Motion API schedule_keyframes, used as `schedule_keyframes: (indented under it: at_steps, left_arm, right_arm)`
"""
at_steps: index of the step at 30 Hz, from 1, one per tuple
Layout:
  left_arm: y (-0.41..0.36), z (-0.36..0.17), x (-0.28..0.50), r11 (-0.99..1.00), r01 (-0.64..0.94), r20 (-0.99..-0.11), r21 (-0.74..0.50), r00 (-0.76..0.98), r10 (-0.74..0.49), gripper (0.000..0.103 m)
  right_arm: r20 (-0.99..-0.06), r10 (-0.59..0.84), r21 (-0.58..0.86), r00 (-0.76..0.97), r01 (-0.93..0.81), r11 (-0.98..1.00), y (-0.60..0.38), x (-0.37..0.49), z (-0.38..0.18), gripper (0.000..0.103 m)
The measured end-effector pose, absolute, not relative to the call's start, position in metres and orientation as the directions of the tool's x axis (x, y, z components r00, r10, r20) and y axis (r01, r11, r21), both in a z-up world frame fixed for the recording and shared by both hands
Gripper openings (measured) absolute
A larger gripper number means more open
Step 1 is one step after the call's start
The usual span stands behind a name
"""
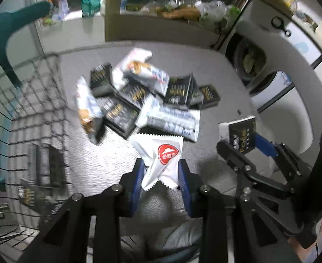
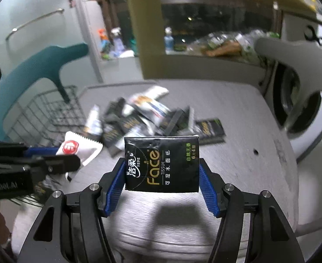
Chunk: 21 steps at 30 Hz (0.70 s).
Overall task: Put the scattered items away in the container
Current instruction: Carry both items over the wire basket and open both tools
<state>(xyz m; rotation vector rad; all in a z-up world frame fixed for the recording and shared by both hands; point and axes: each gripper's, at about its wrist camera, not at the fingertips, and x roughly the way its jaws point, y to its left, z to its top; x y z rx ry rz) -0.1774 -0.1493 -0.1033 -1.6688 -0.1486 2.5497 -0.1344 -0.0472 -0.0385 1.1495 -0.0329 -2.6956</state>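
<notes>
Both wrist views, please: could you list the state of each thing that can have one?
Left gripper: shut on the white sachet, lifted off the table.
Right gripper: shut on the black tissue pack, held upright above the table.
Wire basket: upright at the table edge, a few dark packs inside.
Pile of packs: loose, overlapping on the table.

Flat white crinkle-edged sachet [image 1: 161, 164] with a red badge; glossy black tissue pack [image 2: 162, 164] lettered gold, white and green; blue ribbed pads [image 2: 208, 191] on black fingers. Black wire basket [image 1: 40, 114]; speckled grey tabletop [image 2: 237, 114]; teal chair [image 2: 40, 65].
</notes>
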Motion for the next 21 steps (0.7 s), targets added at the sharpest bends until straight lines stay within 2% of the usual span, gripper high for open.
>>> schedule_keyframes:
  at_steps: [5,10,14,21]
  left_arm:
    - [-0.191,-0.048,-0.149,-0.993,0.023,-0.866,-0.114,-0.492,0.088,0.034]
    - [-0.241,-0.021,-0.135,-0.992,0.095,-0.853,-0.084,-0.521,0.022,0.034]
    - [-0.286,-0.028,-0.126,-0.983,0.178,-0.864,-0.044,-0.501,-0.052,0.034]
    - [-0.323,-0.049,-0.111,-0.970,0.240,-0.893,-0.039,-0.445,-0.074,0.035]
  right_arm:
    - [-0.668,-0.322,0.122,-0.671,0.329,-0.936,-0.110,-0.122,-0.010,0.063]
    - [-0.652,-0.418,0.126,-0.632,0.453,-0.882,-0.172,-0.112,-0.002,0.063]
    - [-0.668,-0.473,0.148,-0.575,0.520,-0.841,-0.208,-0.106,-0.009,0.063]
    - [-0.718,-0.450,0.146,-0.531,0.517,-0.843,-0.228,-0.105,-0.031,0.064]
